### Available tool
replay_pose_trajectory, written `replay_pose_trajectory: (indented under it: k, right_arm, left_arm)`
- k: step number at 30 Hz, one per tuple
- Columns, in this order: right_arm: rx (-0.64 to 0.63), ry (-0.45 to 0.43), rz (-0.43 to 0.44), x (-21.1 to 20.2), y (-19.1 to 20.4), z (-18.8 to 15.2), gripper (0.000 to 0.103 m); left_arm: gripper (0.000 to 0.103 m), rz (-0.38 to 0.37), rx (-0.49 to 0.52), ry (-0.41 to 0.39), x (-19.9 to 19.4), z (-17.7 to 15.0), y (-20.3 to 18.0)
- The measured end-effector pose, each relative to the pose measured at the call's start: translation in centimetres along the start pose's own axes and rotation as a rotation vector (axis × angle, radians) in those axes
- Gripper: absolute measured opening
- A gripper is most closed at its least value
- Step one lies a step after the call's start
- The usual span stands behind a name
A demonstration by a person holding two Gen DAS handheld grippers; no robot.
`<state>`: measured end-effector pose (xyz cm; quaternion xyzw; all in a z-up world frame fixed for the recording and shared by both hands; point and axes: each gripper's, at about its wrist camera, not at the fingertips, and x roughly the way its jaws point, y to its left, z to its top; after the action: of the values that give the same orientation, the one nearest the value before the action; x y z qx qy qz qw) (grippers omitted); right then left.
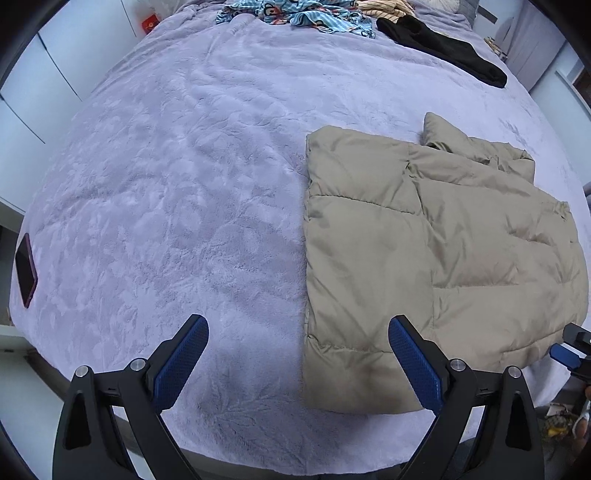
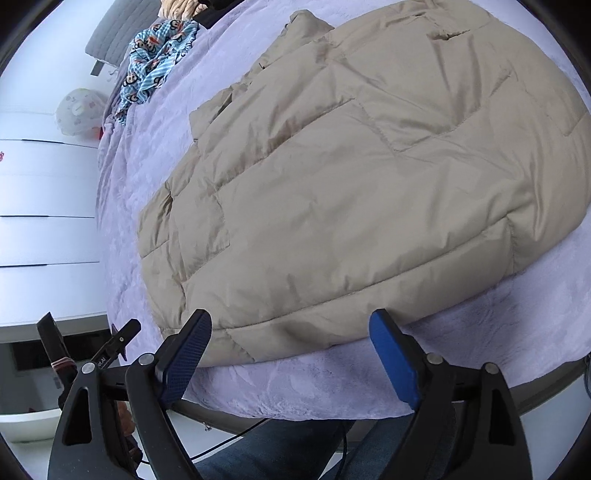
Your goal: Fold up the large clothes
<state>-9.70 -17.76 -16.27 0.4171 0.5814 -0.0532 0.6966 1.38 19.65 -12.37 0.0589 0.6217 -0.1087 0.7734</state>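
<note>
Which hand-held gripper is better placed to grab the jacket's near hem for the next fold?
Probably the right hand-held gripper: open, with the tan puffer jacket hem directly between its fingers. The left hand-held gripper, also open, sits mostly over bare purple bedspread off the jacket's side edge.

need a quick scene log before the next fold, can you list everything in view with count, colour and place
puffer jacket: one, beige, partly folded on the bed's near side
bedspread: one, lilac plush, covers the bed
patterned garment: one, blue with cartoon faces, crumpled at the far end
black garment: one, black, far end beside the patterned one
striped garment: one, cream and tan, far edge, mostly cut off
phone: one, dark with reddish case, bed's left edge
wardrobe doors: white, beyond the bed
left gripper: black with blue pads, open, nothing between them
right gripper: black with blue pads, open over the jacket hem
person's leg: blue jeans, below the bed edge
</note>
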Motion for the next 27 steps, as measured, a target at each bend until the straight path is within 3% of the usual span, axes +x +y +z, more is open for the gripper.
replay_pose_trajectory:
  k: [7,12,17,27]
  right_arm:
    - [0.008,-0.004,-0.020,0.8,1.0,-0.3,0.090]
    - [0.055,0.083,0.013,2.2,0.9,-0.2,0.090]
    - [0.105,0.099,0.005,2.8,0.5,-0.4,0.090]
    - [0.124,0.112,-0.005,2.8,0.4,-0.8,0.090]
  left_arm:
    - [0.098,-0.051,-0.003,0.038,1.6,0.8,0.5]
    - [0.098,-0.075,-0.005,0.060,2.7,1.1,0.7]
    - [0.098,-0.103,0.012,0.069,3.5,1.6,0.7]
    - [0.098,-0.331,-0.046,0.133,5.6,3.6,3.6]
